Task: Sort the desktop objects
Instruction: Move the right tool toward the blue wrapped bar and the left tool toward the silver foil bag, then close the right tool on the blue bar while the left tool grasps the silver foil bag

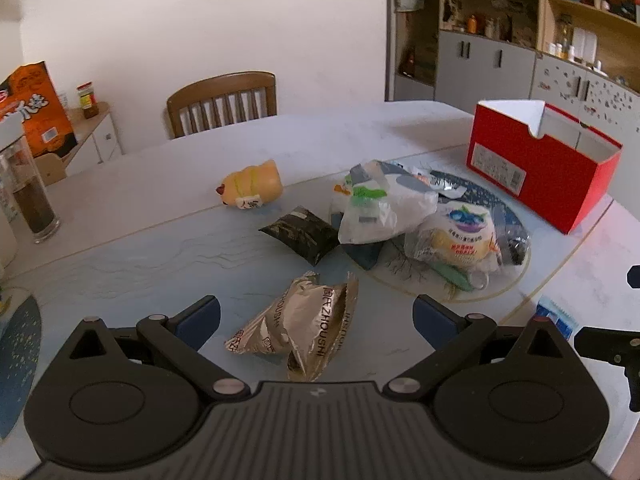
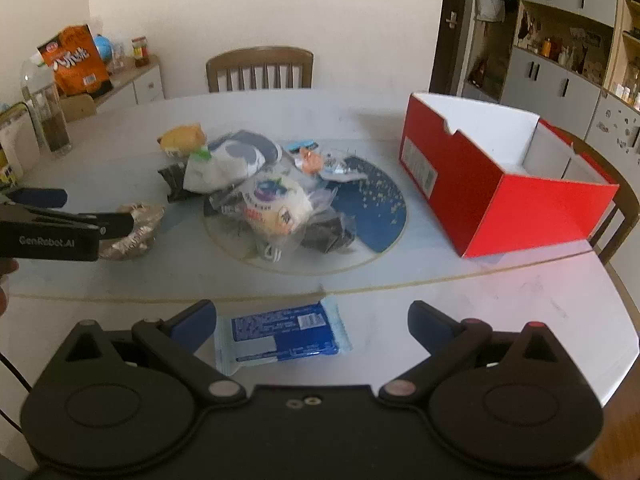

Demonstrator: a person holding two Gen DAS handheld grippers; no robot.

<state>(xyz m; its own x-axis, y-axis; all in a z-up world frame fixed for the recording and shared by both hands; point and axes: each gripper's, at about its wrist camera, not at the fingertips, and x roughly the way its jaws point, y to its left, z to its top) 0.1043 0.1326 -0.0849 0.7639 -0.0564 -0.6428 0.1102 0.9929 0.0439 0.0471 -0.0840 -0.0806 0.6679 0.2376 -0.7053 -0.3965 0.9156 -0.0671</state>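
My left gripper [image 1: 316, 316] is open, its jaws on either side of a crumpled silver snack packet [image 1: 304, 328] that lies on the table. My right gripper [image 2: 312, 320] is open just above a blue tissue pack [image 2: 282, 334] near the front edge. A pile of snack bags [image 2: 276, 200] lies mid-table, with a white bag [image 1: 380, 208], a blueberry pack [image 1: 464, 236] and a black packet [image 1: 304, 234]. A yellow plush toy [image 1: 252, 186] lies behind. An open red box [image 2: 496, 184] stands at the right. The left gripper also shows in the right wrist view [image 2: 52, 216].
A wooden chair [image 2: 260, 68] stands behind the table [image 2: 440, 300]. A tall glass jar [image 1: 30, 188] stands at the table's left. An orange snack bag [image 2: 76, 60] sits on a side cabinet. Shelving fills the right background.
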